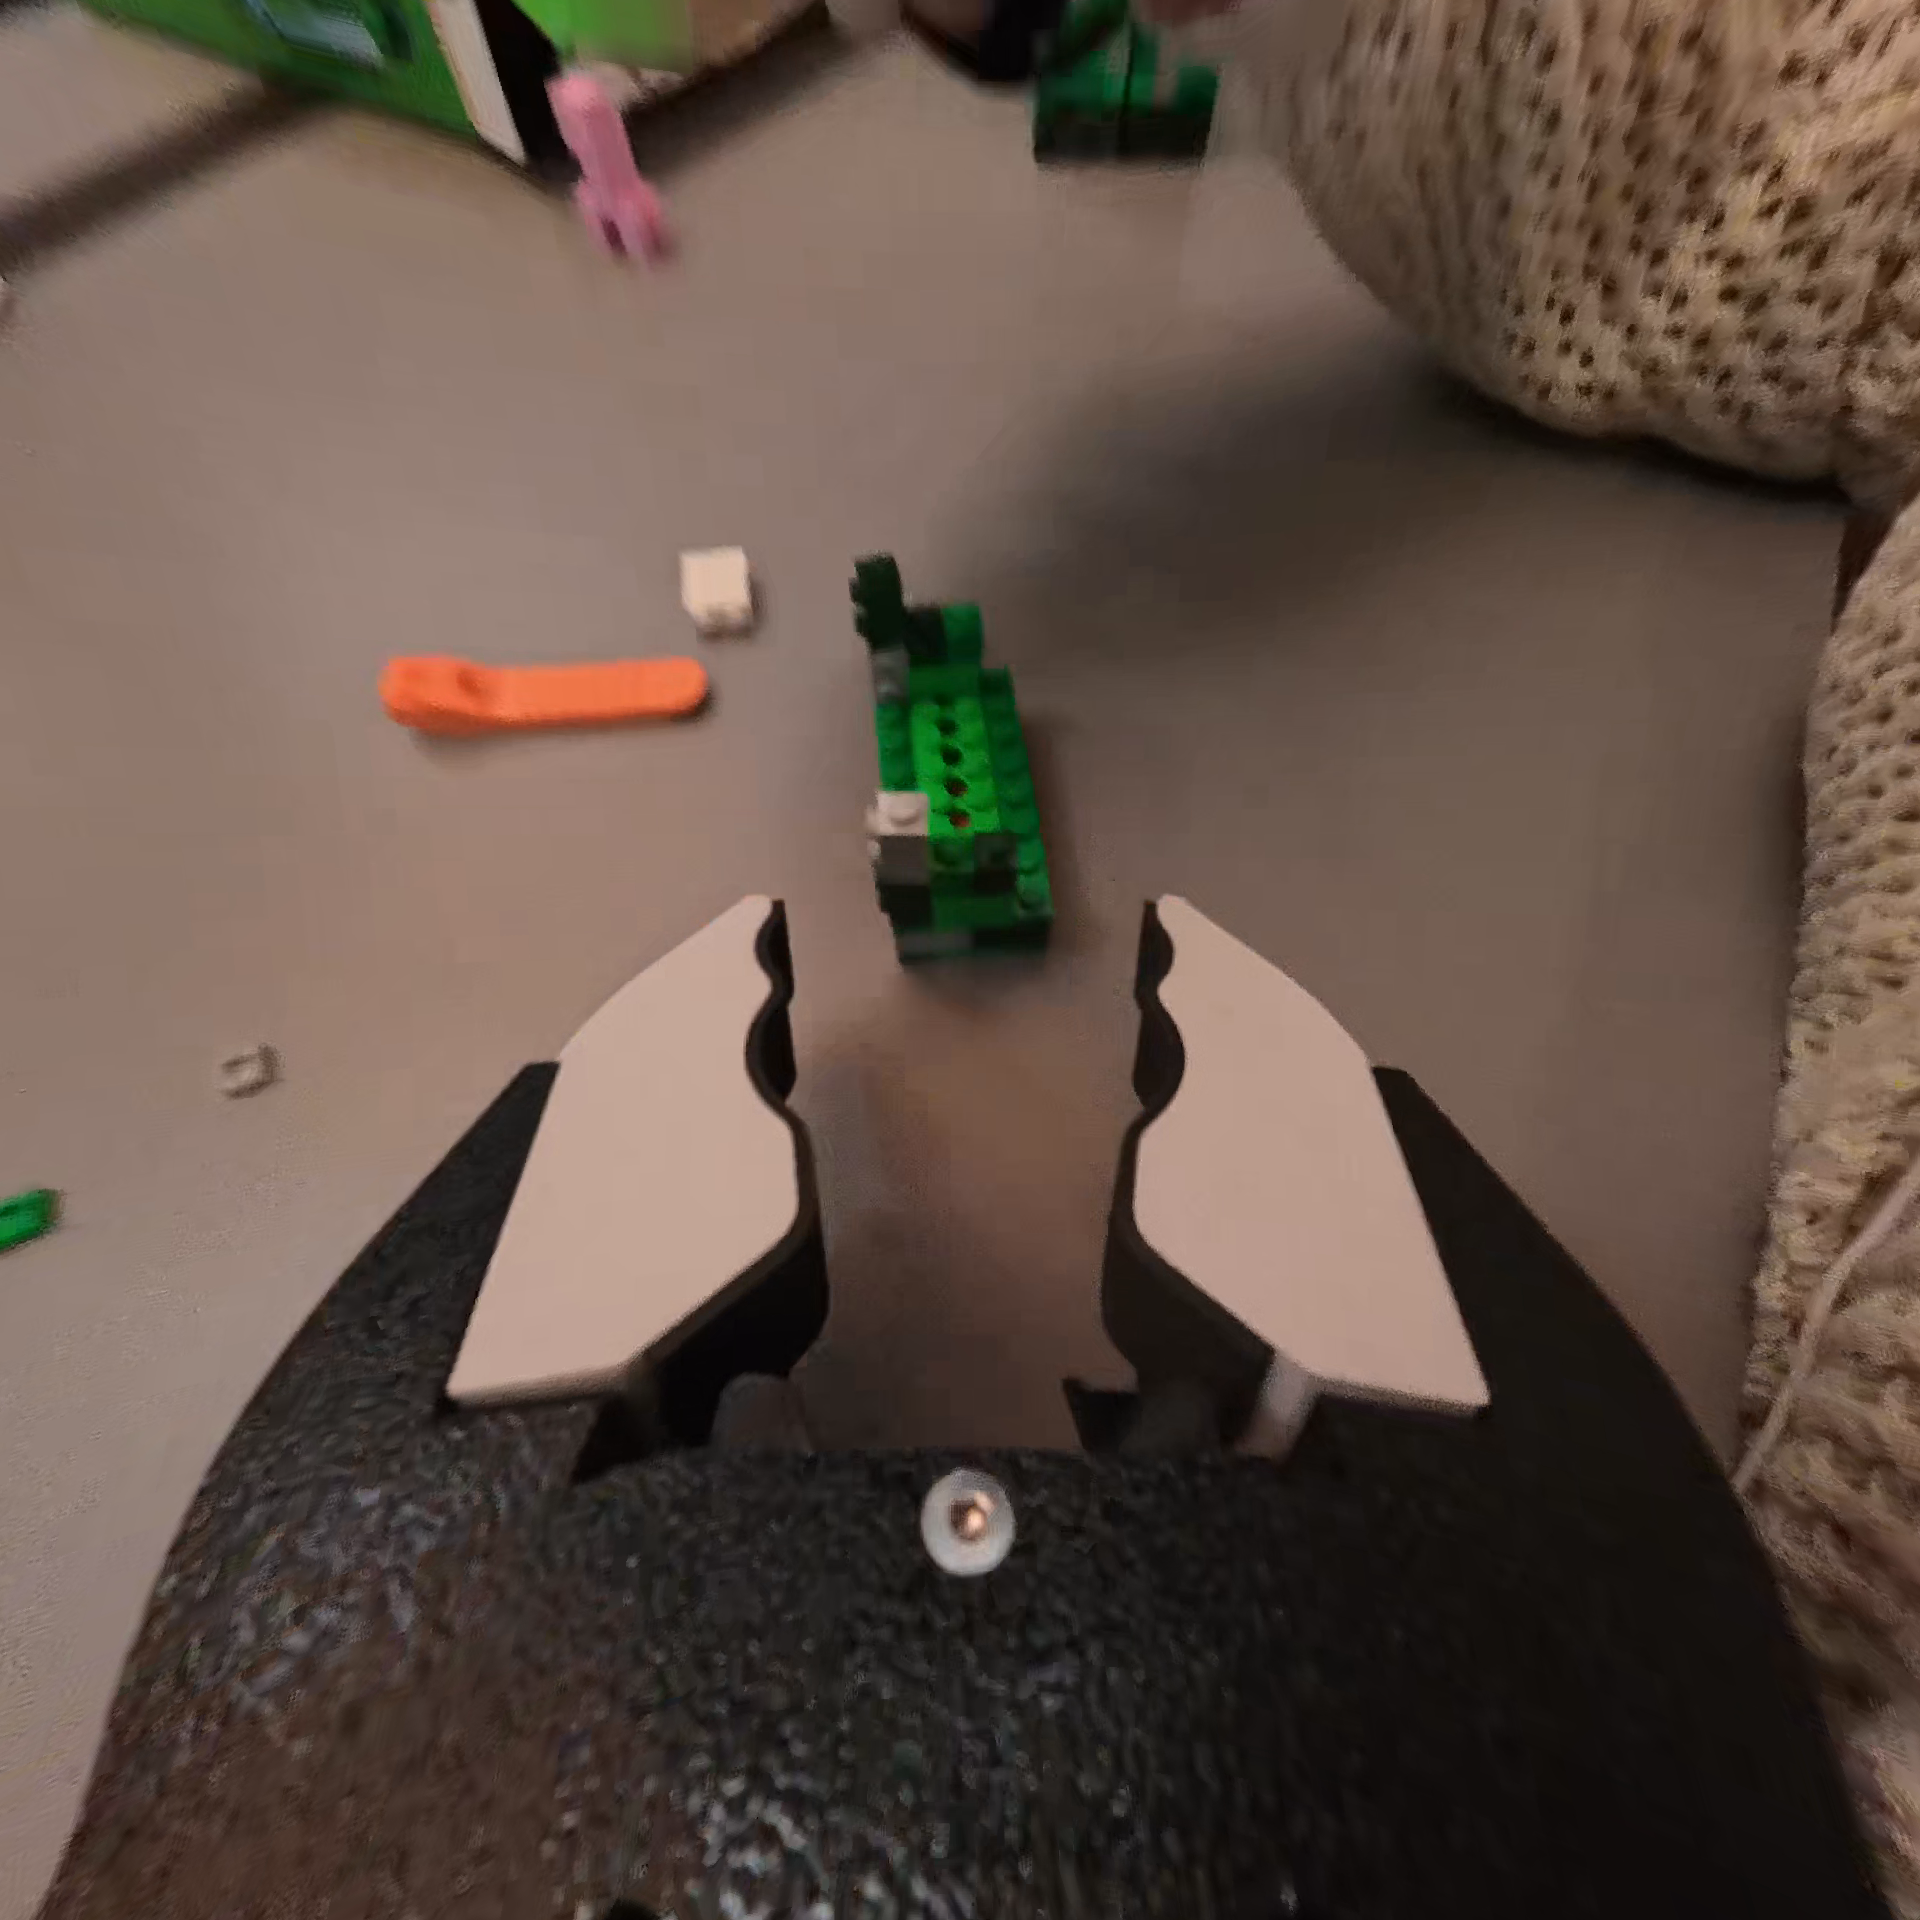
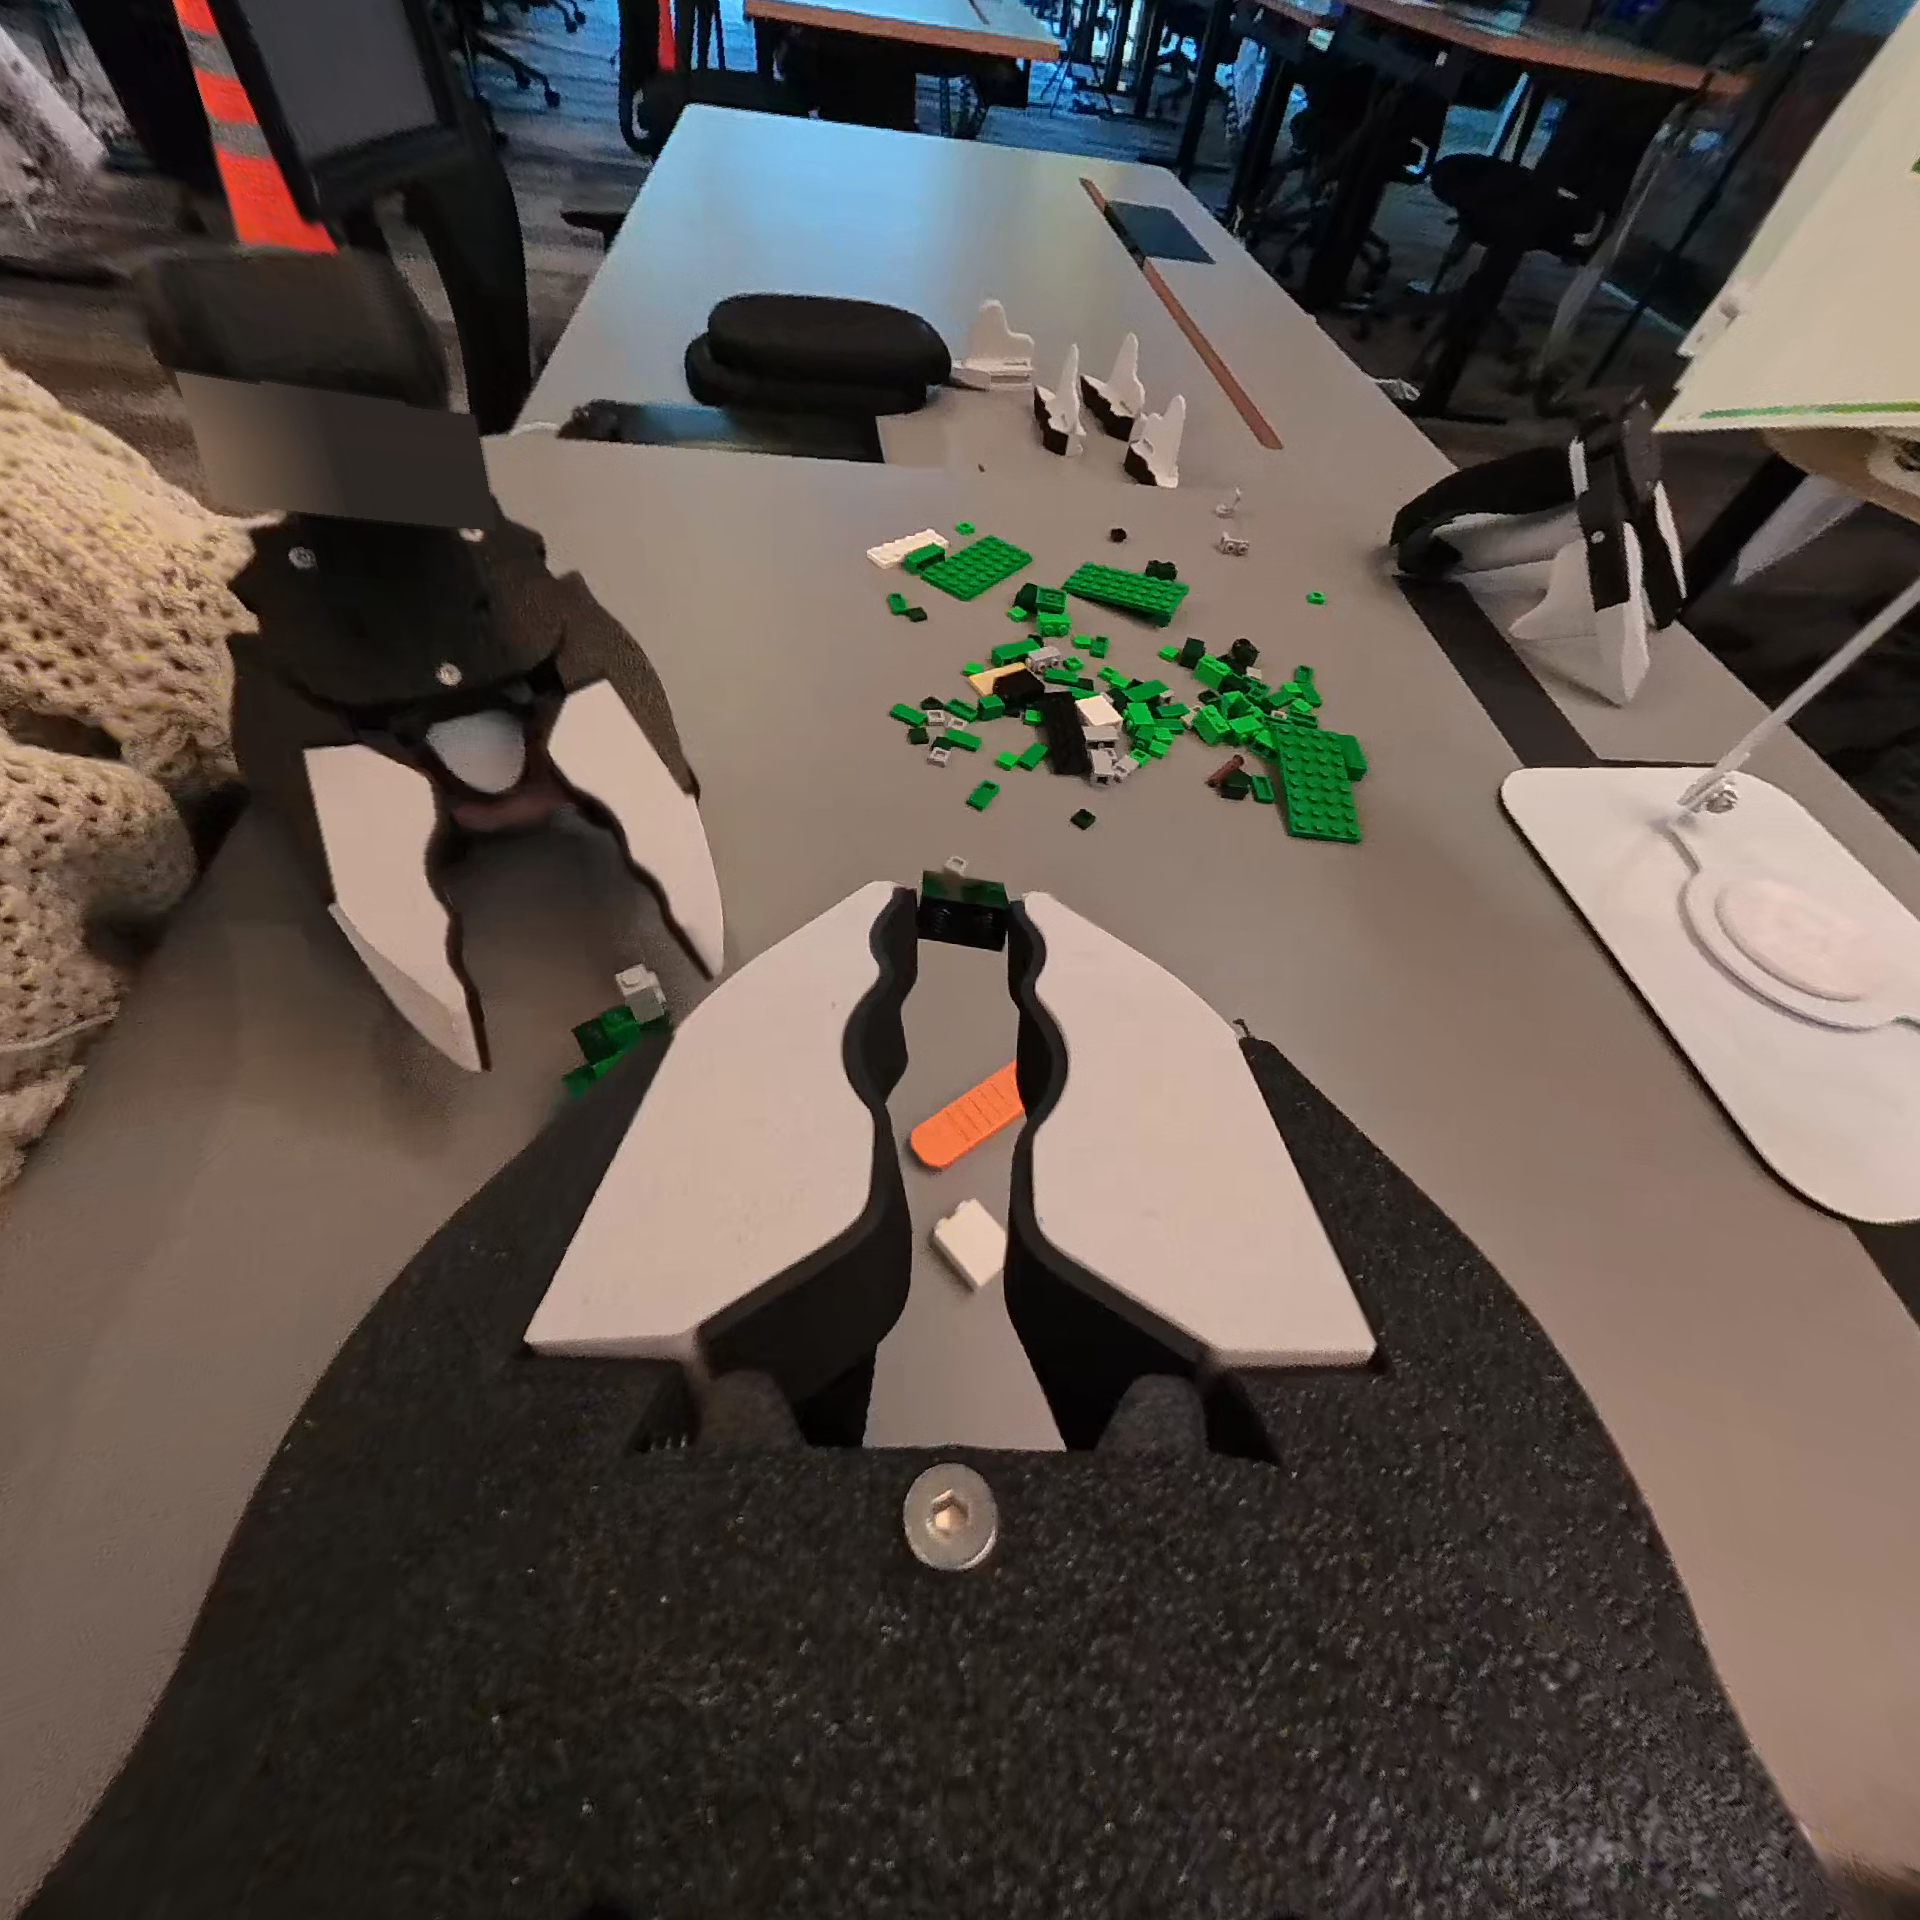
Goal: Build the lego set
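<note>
My left gripper [image 1: 961,920] is open and empty, just short of a long green brick assembly [image 1: 961,790] that lies on the grey table with a small grey piece on its near left corner. The same assembly shows in the right wrist view [image 2: 613,1023], below the left gripper [image 2: 597,1008] there. My right gripper [image 2: 963,914] is shut on a small black and green brick piece [image 2: 963,914], held above the table. A pile of loose green, black and white bricks [image 2: 1132,696] lies farther off.
An orange brick separator [image 1: 540,691] [image 2: 966,1117] and a white brick [image 1: 717,592] [image 2: 971,1242] lie on the table. A pink figure [image 1: 613,177], a green box [image 1: 343,62] and a green build [image 1: 1127,99] stand behind. A knitted sleeve [image 1: 1621,239] is at right. A white lamp base [image 2: 1745,956] sits right. Tip to tip, the grippers are about 15 cm apart. My left tips are roughly 9 cm from the orange brick separator [image 2: 966,1117]. Look for it in the left wrist view [image 1: 615,697] too.
</note>
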A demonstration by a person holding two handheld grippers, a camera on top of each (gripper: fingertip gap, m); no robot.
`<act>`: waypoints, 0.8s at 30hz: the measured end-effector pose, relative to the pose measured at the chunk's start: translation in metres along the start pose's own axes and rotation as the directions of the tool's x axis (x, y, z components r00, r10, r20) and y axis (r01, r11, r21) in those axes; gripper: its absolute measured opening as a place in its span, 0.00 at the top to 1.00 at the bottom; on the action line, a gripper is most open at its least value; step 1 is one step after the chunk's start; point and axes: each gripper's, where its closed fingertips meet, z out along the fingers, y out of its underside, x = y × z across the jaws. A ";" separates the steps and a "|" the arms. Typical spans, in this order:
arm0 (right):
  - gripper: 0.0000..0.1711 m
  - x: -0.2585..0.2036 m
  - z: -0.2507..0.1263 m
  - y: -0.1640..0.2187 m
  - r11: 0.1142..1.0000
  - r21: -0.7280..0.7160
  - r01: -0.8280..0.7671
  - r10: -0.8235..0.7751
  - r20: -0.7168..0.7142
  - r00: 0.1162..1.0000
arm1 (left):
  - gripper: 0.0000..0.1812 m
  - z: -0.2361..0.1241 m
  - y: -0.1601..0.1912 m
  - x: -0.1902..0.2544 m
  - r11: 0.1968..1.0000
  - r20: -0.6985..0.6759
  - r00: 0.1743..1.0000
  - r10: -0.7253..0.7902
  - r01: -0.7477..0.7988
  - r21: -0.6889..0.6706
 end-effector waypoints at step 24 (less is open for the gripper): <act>0.90 0.015 -0.070 -0.038 0.976 0.021 0.218 -0.211 -0.176 0.962 | 0.80 0.009 -0.053 -0.024 0.878 0.035 0.901 0.432 -0.429 0.214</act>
